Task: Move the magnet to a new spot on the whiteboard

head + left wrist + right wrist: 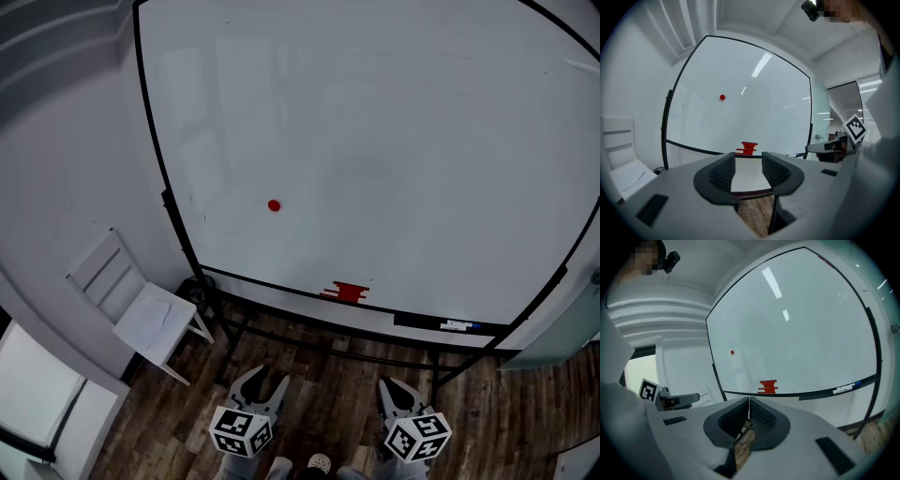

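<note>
In front of the whiteboard (pixel 375 141), below its bottom rail, both grippers hang over the wood floor (pixel 319 375), well apart from the board face. The magnet (pixel 274 205) is a small red round dot stuck on the whiteboard's lower left area, above the bottom rail and nearer the left frame than the middle. Nothing touches it.

Left gripper (pixel 265 380): jaws spread, and only the whiteboard's lower rail and floor show through the gap in the left gripper view (pixel 749 168). In that view the magnet (pixel 722 97) sits high on the whiteboard, up and left of the jaw line, far off.

Right gripper (pixel 398 386): jaws pressed together, tips meeting, nothing pinched, as its own view (pixel 747 416) shows. There the magnet (pixel 732 352) shows at the whiteboard's left side, above and slightly left of the closed tips, well apart.

In the head view the magnet lies up the whiteboard from the left gripper, roughly in line with it, and up and left of the right gripper. Both grippers point toward the whiteboard.

A red block-shaped object (pixel 348 292) sits on the whiteboard's bottom rail, right of and below the magnet, between the two grippers' lines. A marker (pixel 457 325) lies further right along the same rail. A white chair (pixel 141 309) stands left of the whiteboard's lower left corner.
</note>
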Demonstrator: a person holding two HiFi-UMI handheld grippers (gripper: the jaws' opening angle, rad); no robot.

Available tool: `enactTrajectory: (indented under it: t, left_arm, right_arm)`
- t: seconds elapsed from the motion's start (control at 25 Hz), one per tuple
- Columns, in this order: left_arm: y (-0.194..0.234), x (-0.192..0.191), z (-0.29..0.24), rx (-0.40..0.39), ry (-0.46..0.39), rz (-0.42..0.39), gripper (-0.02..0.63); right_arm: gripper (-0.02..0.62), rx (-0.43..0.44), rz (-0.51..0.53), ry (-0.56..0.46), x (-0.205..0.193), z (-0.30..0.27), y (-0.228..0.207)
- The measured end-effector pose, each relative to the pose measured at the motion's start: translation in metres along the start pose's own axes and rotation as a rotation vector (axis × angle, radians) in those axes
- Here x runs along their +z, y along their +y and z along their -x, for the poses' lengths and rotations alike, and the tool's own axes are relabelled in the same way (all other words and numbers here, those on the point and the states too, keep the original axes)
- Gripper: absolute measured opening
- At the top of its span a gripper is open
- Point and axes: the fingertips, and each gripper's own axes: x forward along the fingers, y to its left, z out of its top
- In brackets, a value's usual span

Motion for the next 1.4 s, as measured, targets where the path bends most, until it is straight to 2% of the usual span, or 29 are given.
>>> enactTrajectory:
  t: [0.4,0.72,1.16,1.4]
  left_arm:
    - [0.016,0.002,-0.032,0.040,-0.040,0.016,0.172]
    - [0.037,0.006,-0.048,0.043,-0.034,0.004,0.172]
    - [0.088,0.065,-0.134,0.035,-0.092,-0.027,0.172]
    - [0.101,0.084,-0.162,0.018,-0.102,-0.040,0.172]
  right_arm:
    - [0.028,0.067,0.027,-0.002,0.014,-0.041,-0.012]
    - [0.028,0.096,0.015,0.008,0.013,-0.074,-0.008]
    - [0.028,0.075,0.029,-0.037,0.072,-0.156,-0.043]
    - [0.028,0.060,0.028,-0.054,0.092,-0.183,-0.054]
